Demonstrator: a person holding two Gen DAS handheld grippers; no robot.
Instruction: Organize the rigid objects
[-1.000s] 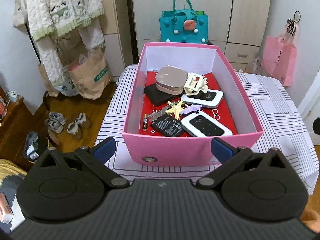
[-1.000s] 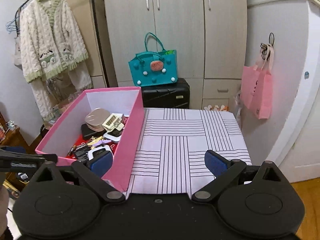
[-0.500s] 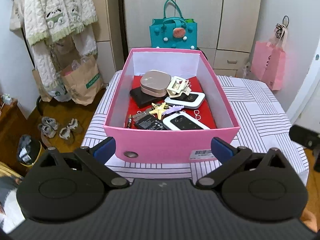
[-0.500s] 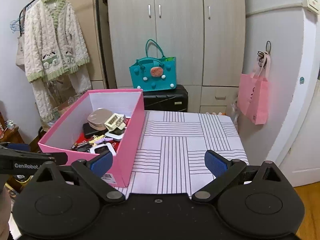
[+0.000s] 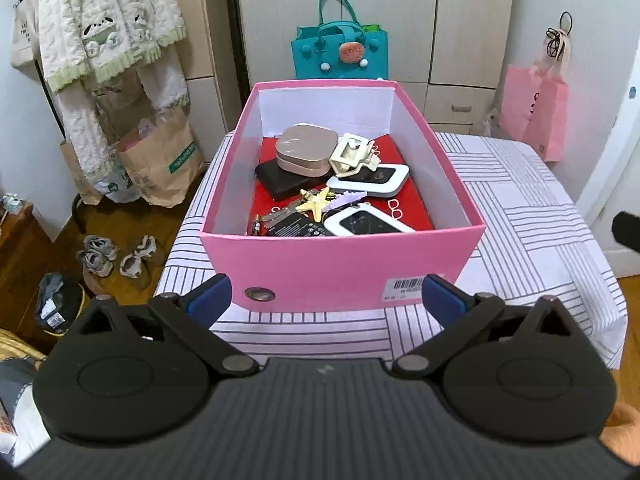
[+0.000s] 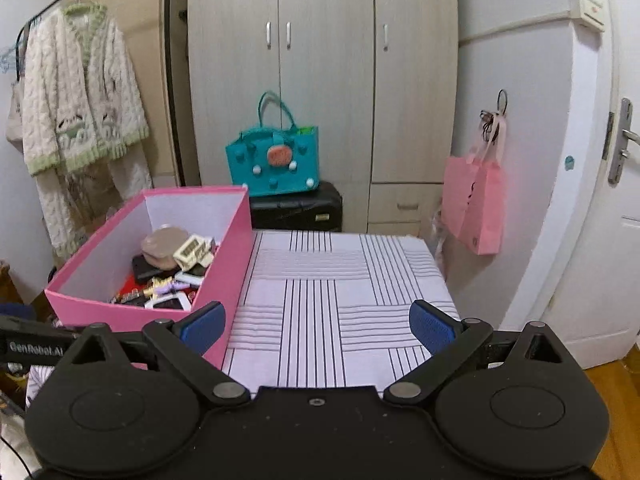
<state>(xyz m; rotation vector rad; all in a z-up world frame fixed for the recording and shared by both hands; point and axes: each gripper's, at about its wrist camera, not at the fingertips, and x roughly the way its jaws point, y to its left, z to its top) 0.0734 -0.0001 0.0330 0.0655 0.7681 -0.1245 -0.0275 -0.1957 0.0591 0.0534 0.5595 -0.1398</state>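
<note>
A pink box (image 5: 320, 264) stands on the left part of the striped table (image 5: 532, 216). Inside lie a beige case (image 5: 306, 148), a cream hair clip (image 5: 352, 156), two white devices (image 5: 368, 178), a black slab, a star charm (image 5: 316, 204), keys and a battery. My left gripper (image 5: 326, 300) is open and empty, just in front of the box's near wall. My right gripper (image 6: 316, 324) is open and empty, over the table's near edge, right of the box (image 6: 120, 312).
A teal bag (image 6: 276, 164) sits on a black case behind the table. A pink bag (image 6: 476, 204) hangs on the right wall. A knitted cardigan (image 5: 100, 28), paper bags and shoes (image 5: 116, 256) are at the left. Wardrobe doors stand behind.
Both grippers have drawn back and away from the box; it looks smaller and farther. Both stay open and empty. The box's contents have not moved.
</note>
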